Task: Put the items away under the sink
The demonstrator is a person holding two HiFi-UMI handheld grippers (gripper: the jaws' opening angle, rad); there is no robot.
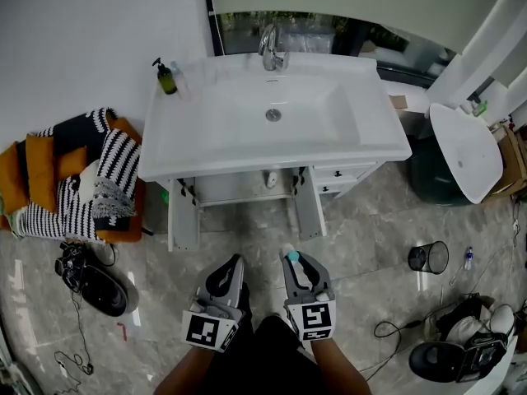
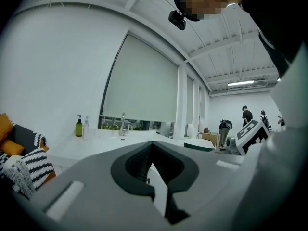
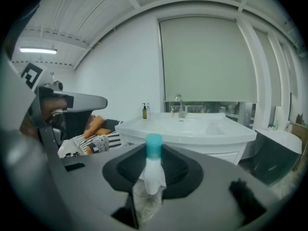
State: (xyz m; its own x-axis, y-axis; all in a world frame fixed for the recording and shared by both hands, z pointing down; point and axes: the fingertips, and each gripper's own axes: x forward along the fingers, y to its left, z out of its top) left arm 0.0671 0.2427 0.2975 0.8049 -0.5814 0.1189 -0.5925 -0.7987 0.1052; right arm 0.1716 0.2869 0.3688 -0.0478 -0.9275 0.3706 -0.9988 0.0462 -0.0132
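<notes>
White rectangular vanity sink (image 1: 329, 142) sitting upper centre, its cupboard (image 1: 239, 189) gaping open | left gripper (image 1: 228, 271) closing on nothing | right gripper (image 1: 298, 266), lower centre, clamping small white teal-capped plastic bottle (image 3: 153, 170), not yet stowed | green pump bottle (image 1: 166, 79) waiting, upper left.

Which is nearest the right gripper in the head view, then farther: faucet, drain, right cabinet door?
1. The right cabinet door, open, just ahead of the right gripper, which holds a bottle.
2. The drain, basin centre.
3. The faucet, basin's back edge.
</notes>
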